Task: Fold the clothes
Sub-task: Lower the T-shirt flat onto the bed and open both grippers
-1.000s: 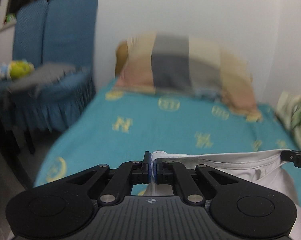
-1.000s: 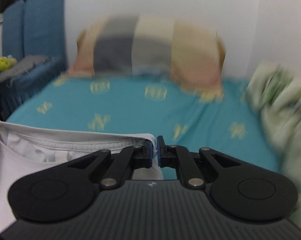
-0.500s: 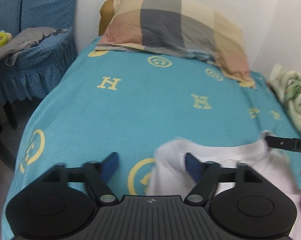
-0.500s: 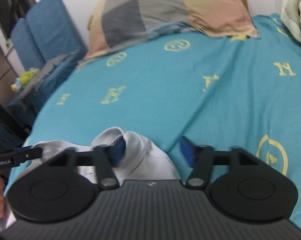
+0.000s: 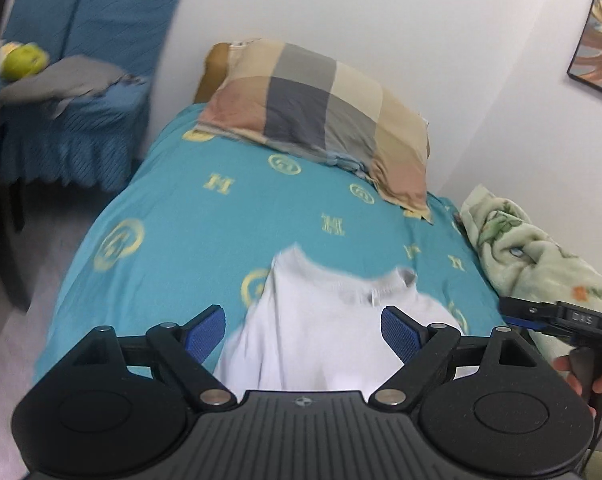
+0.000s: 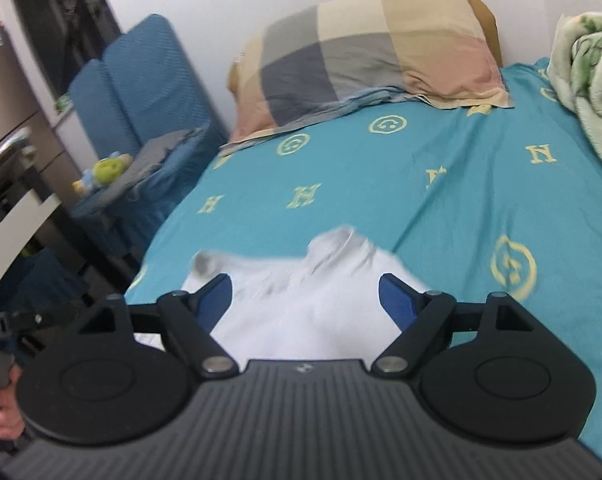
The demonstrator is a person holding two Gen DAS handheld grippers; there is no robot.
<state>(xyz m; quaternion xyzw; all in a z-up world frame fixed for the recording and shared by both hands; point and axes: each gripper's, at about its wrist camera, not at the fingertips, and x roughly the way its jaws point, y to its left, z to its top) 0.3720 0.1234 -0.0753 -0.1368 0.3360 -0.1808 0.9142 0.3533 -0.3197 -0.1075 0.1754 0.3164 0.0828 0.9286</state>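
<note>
A white garment [image 5: 321,320] lies on the teal bed sheet [image 5: 205,224] near the bed's front edge, its top edge slightly rumpled; it also shows in the right wrist view [image 6: 309,300]. My left gripper [image 5: 303,328] is open and empty, held just above the garment. My right gripper [image 6: 305,300] is open and empty, above the same garment. The right gripper's body shows at the far right of the left wrist view [image 5: 561,316], and the left gripper's body at the left edge of the right wrist view [image 6: 5,328].
A checked pillow [image 5: 321,108] lies at the head of the bed against the white wall. A green blanket [image 5: 533,248] is bunched on the bed's right side. A blue chair [image 6: 141,92] with a grey cloth and a soft toy stands left of the bed.
Both grippers were shut on the garment's top edge, holding it up. They opened and let it go. The garment now lies on the sheet, and both grippers have drawn back.
</note>
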